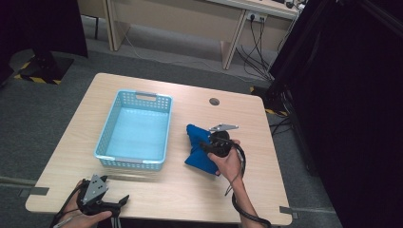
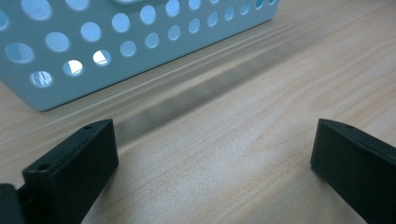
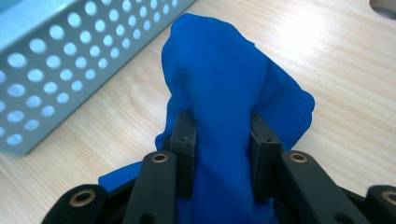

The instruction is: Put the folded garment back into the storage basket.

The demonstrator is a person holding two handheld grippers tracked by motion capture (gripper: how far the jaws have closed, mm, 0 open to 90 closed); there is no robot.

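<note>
A blue cloth lies bunched on the wooden table to the right of a light blue basket. My right gripper is shut on the blue cloth; a thick fold of it is pinched between the two black jaws and bulges up beyond them. The basket stands to the left of the cloth in the right gripper view. My left gripper rests at the table's near left edge, open, with bare wood between its jaws and the basket's perforated wall a short way ahead.
The table has a round cable hole at the back right. Desks and cables stand on the floor beyond it, and a dark curtain hangs along the right side.
</note>
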